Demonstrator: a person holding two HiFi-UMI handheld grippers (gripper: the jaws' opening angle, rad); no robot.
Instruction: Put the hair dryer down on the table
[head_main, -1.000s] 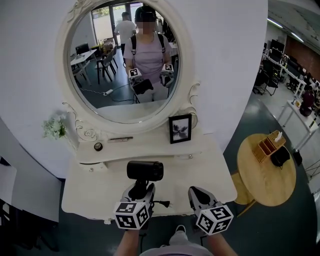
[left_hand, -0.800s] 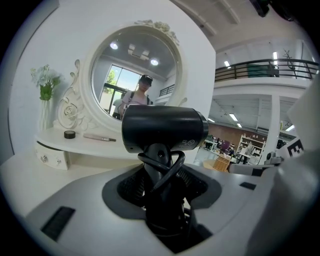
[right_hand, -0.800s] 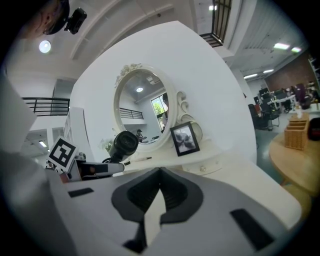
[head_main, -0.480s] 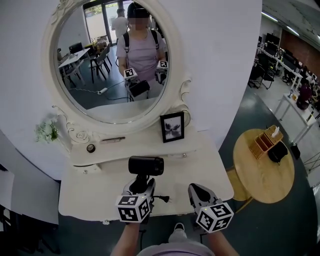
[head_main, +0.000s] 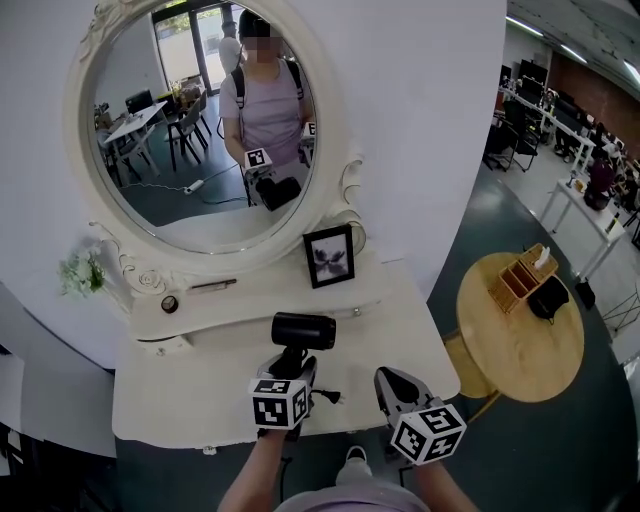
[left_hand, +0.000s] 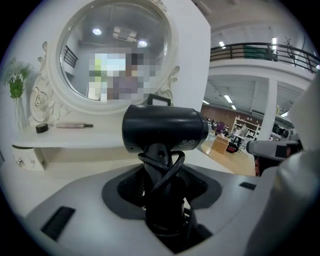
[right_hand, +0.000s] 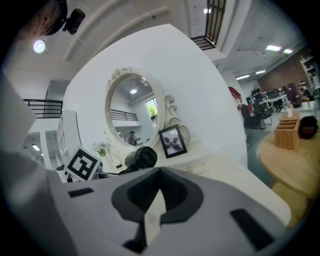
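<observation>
Hair dryer (head_main: 303, 331), black, stands upright with its handle pinched in the left gripper (head_main: 290, 372), whose jaws are spread wide around the handle and the cord wound about it; the barrel lies crosswise above the jaws, over the front middle of the white dressing table (head_main: 190, 395). By the look of it the job is in its last stretch but not done: the dryer is over the tabletop and close to it, yet it rides in the grip and no view shows it resting on the surface. What is left, as I judge it, is to lower it, let it settle on its side or base, and open the jaws off the handle. The right gripper (head_main: 390, 384) hangs just beside, at the table's front edge, its jaws pressed together on nothing. A plug (head_main: 326, 397) on the loose cord end lies just beside the left gripper and could get under the dryer. Farther back, on the raised shelf (head_main: 260, 305), sit a picture frame (head_main: 329, 256), a slim stick-like thing (head_main: 210, 286) and a small round pot (head_main: 169, 303), with flowers (head_main: 80, 272) at the left and the round mirror (head_main: 200, 130) behind. All of these are well apart from the bare patch under the dryer, so little stands in the way. A round wooden table (head_main: 520, 340) stands off to the right.
</observation>
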